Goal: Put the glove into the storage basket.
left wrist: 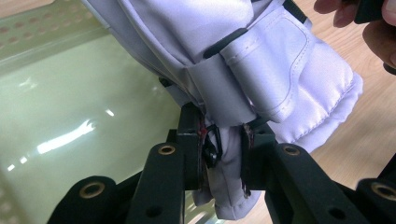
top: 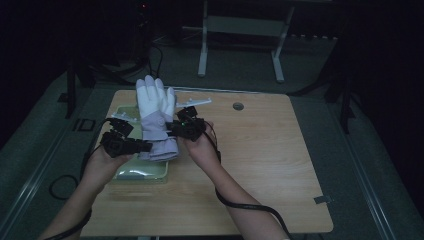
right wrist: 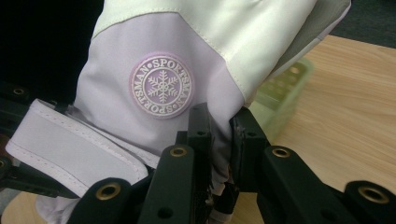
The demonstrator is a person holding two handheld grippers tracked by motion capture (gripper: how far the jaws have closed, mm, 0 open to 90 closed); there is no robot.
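My left gripper (left wrist: pixel 223 154) pinches the cuff of the padded lilac-and-white ski glove (top: pixel 156 120); my right gripper (right wrist: pixel 218 135) pinches its other edge; the glove hangs over the pale green plastic tray (top: pixel 145 172); I judge lowering comes next, needing level hands.

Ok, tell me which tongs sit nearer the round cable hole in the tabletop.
Right. The right tongs grip the glove on the side toward the hole; the left tongs grip its cuff on the far side.
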